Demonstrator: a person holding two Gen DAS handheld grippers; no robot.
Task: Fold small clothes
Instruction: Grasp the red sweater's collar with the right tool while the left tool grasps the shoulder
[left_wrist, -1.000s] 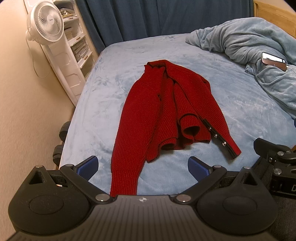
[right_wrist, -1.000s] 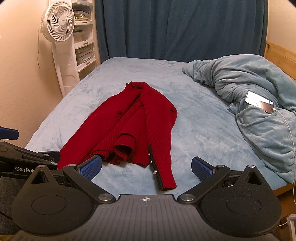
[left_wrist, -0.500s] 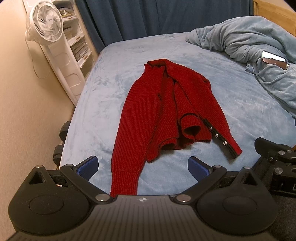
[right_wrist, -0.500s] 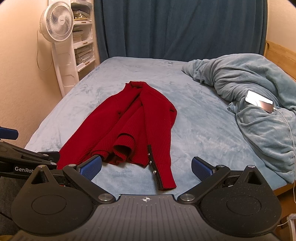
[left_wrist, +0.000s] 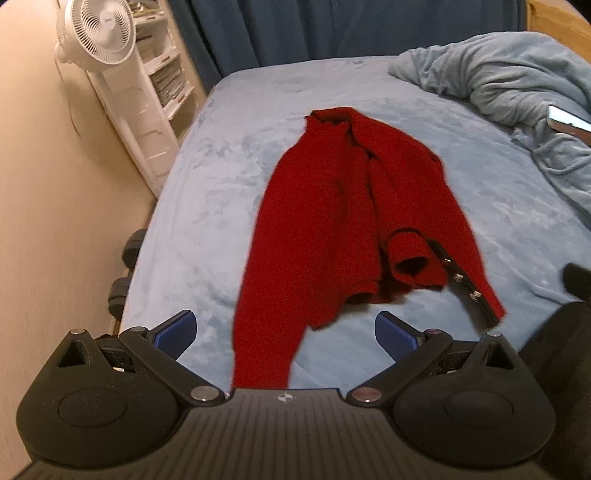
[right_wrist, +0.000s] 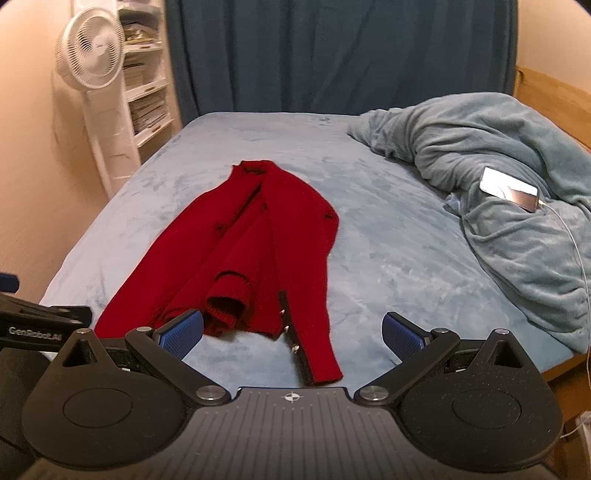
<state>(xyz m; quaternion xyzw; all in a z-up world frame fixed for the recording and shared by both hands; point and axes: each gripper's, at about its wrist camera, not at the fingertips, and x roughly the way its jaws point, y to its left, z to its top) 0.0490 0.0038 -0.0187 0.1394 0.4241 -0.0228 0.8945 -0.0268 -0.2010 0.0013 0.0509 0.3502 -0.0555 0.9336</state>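
A red knit cardigan (left_wrist: 332, 221) lies crumpled lengthwise on the light blue bed (left_wrist: 221, 206), collar at the far end, one sleeve trailing toward the near edge. A rolled cuff and a dark button band with metal snaps sit at its near right. My left gripper (left_wrist: 286, 328) hovers open above the near sleeve end, holding nothing. In the right wrist view the cardigan (right_wrist: 266, 240) lies ahead, its button-band corner between the blue pads. My right gripper (right_wrist: 293, 334) is open and holds nothing. The left gripper's body (right_wrist: 40, 321) shows at the left edge.
A rumpled grey-blue blanket (right_wrist: 498, 177) is heaped on the bed's right side, with a phone (right_wrist: 509, 188) and its charging cable on it. A white fan (right_wrist: 90, 55) and white shelves (right_wrist: 147, 85) stand at the left wall. Dark blue curtains (right_wrist: 332, 55) hang behind.
Both grippers have moved forward toward the cardigan, so it looks larger and nearer in both views. The cardigan itself has not moved. Both stay open.
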